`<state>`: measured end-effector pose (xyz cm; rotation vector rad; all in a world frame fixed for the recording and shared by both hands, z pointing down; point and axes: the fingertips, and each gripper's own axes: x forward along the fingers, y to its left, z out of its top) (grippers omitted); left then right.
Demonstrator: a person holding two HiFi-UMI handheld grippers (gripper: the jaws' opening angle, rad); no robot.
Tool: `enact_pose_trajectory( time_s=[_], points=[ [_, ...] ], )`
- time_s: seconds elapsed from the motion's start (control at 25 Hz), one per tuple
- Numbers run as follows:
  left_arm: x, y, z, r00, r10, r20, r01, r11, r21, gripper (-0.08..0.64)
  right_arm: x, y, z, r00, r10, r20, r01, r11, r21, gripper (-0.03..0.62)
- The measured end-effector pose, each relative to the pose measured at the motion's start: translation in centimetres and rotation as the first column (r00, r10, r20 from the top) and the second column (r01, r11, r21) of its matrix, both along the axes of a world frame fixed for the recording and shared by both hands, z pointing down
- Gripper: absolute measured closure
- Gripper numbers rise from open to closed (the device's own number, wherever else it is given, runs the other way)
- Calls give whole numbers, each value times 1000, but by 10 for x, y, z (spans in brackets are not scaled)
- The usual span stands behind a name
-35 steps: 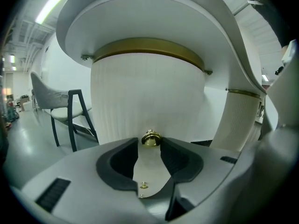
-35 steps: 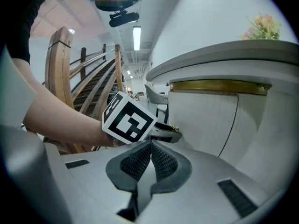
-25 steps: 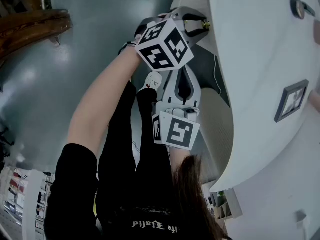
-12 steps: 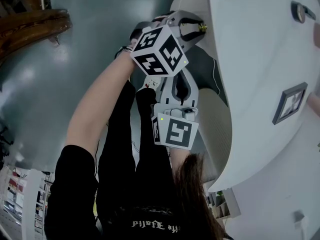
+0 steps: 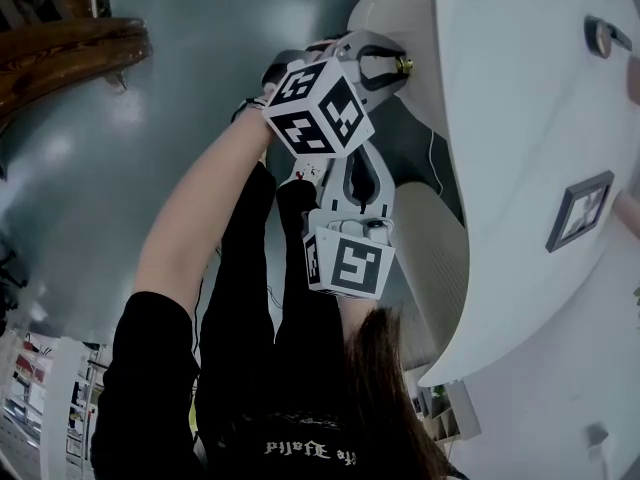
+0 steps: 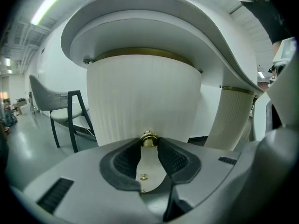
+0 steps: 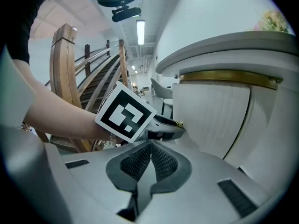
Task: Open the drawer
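White curved cabinet (image 6: pixel 154 29), ribbed drawer front (image 6: pixel 140 97) – my left gripper (image 6: pixel 149 146) clamps brass knob (image 6: pixel 148 137) for pulling; right gripper (image 7: pixel 150 147) pinched closed, empty, held back – 1 knob only

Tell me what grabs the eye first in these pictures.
The left gripper pinches a small brass knob on the ribbed white drawer front, under a rounded white tabletop. The right gripper hangs just behind it, shut and empty.
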<state>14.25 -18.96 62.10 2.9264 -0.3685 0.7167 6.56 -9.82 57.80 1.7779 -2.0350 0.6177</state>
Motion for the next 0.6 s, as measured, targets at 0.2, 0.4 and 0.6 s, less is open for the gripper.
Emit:
enact_pose_trajectory(
  time_s=[0.2,0.4,0.6],
  points=[
    [-7,2,-1,1000,-5,-4,5,1000,-20,434,3,-1,-4,1000,29,5,-29,1000,2,566],
    [-16,6,-1,1000,-19,-17,18,999,-51,433,5,0,-7,999,51,15,-51,999,2,566],
    [-25,10,-2,998,-58,-31,56,996,-72,434,3,5,-8,998,55,22,-54,999,-1,566]
  ],
)
